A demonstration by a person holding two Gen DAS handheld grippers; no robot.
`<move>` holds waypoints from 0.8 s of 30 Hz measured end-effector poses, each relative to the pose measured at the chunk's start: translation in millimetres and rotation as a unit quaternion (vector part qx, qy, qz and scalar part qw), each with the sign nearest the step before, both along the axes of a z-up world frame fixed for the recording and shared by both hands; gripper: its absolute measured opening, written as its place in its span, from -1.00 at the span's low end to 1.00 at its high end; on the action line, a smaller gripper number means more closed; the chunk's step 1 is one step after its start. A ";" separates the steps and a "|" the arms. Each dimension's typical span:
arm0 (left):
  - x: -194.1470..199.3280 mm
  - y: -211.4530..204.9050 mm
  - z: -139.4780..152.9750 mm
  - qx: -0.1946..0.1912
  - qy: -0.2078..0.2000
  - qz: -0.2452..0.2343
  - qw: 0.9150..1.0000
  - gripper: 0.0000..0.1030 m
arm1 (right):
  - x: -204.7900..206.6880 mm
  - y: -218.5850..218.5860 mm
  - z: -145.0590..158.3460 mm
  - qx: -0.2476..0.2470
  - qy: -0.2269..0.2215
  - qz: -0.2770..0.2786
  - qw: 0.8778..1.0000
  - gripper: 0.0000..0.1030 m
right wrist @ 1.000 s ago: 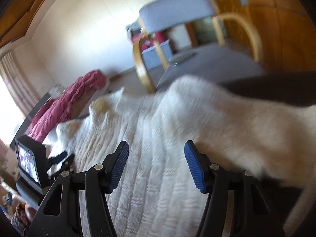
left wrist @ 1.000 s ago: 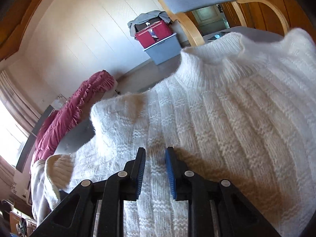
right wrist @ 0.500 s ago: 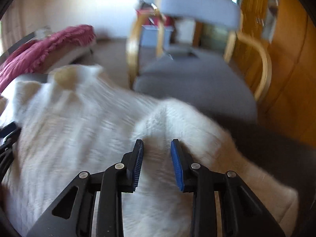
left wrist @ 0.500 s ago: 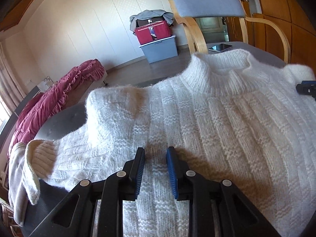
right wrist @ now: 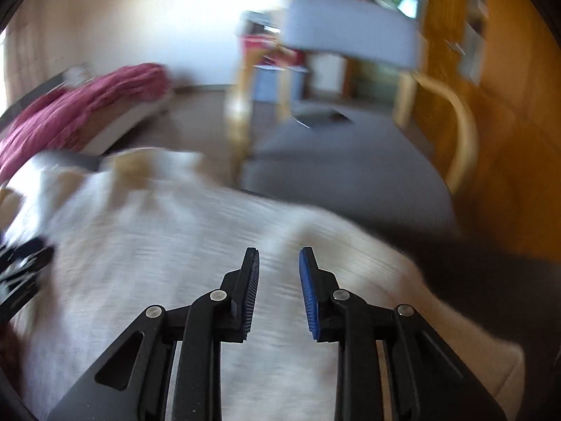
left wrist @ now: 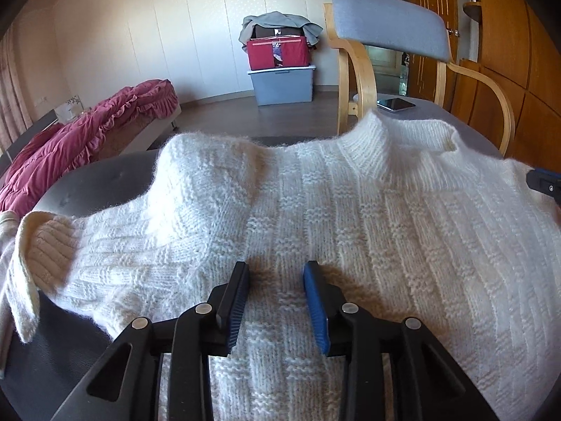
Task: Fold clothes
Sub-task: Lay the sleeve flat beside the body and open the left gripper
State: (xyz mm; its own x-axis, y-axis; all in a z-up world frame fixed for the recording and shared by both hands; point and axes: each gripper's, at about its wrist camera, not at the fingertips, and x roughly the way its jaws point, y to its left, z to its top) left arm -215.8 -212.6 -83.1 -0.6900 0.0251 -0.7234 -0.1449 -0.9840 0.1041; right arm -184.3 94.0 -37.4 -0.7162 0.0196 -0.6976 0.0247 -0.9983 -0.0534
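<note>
**Left wrist view: white sweater spread on the grey table**

My left gripper (left wrist: 277, 280) hangs over the white sweater (left wrist: 350, 210), its jaws just widening, knit between them but not pinched. The sweater's cuff (left wrist: 42, 242) lies far left and its collar (left wrist: 396, 140) points at the chair (left wrist: 389, 24). My right gripper (right wrist: 278, 273) sits narrowed over the blurred knit; I cannot tell whether it pinches.

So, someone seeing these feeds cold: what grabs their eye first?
The white knit sweater fills the foreground, spread over the dark table, collar towards the grey-backed chair. The left gripper hangs over its middle. At far left lies a crimson ruffled blanket.
</note>
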 end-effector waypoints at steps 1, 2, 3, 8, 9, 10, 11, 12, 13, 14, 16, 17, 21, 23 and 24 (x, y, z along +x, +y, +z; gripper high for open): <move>0.4 0.1 0.3 0.000 0.000 0.000 1.000 -0.36 | -0.7 -17.4 3.5 0.013 0.003 0.025 1.000 -0.50; 0.5 -0.2 0.8 0.001 0.000 0.000 1.000 -0.36 | -2.7 -33.0 2.9 0.024 0.001 0.045 0.999 -0.50; 0.7 -0.4 1.2 0.003 0.000 0.000 1.000 -0.36 | -7.9 -47.4 1.4 0.033 -0.006 0.061 0.998 -0.50; 1.8 -3.3 1.2 0.015 -0.003 0.000 1.000 -0.35 | -43.0 -81.1 -20.7 0.027 -0.043 0.074 0.996 -0.50; 1.6 -3.7 1.0 0.016 -0.003 0.000 1.000 -0.35 | -48.9 -80.4 -26.3 0.025 -0.050 0.066 0.996 -0.50; 0.9 -4.0 0.7 0.018 -0.004 0.000 1.000 -0.35 | -51.6 -76.8 -30.6 0.023 -0.046 0.052 0.997 -0.50; -0.5 -3.8 0.4 0.020 -0.004 0.002 1.000 -0.35 | -51.8 -72.6 -31.7 0.017 -0.044 0.043 0.998 -0.48; -1.9 -3.5 0.0 0.022 -0.005 0.003 1.000 -0.34 | -51.8 -68.4 -32.5 0.011 -0.041 0.034 0.998 -0.47; -3.4 -3.2 -0.3 0.024 -0.005 0.005 1.000 -0.34 | -51.8 -64.2 -33.3 0.004 -0.039 0.025 0.999 -0.47; -4.8 -2.9 -0.7 0.026 -0.006 0.006 1.000 -0.34 | -51.8 -59.9 -34.1 -0.002 -0.037 0.017 0.999 -0.46; -8.2 -1.7 -1.0 0.028 -0.007 0.009 1.000 -0.34 | -59.5 -61.9 -36.3 0.008 -0.034 0.010 0.999 -0.46; -9.2 -1.5 -0.8 0.027 -0.006 0.010 1.000 -0.34 | -63.6 -62.1 -37.6 0.018 -0.032 0.007 0.999 -0.46; -10.6 -2.0 -0.6 0.028 -0.006 0.010 1.000 -0.34 | -72.7 -56.5 -38.0 0.014 -0.028 0.003 0.999 -0.45; -10.9 -4.3 -0.6 0.035 -0.007 0.009 0.999 -0.34 | -68.8 -53.6 -34.4 -0.003 -0.029 0.012 0.999 -0.39; -11.1 -5.5 -0.6 0.039 -0.007 0.009 0.999 -0.34 | -68.1 -51.8 -32.2 -0.006 -0.032 0.014 0.999 -0.39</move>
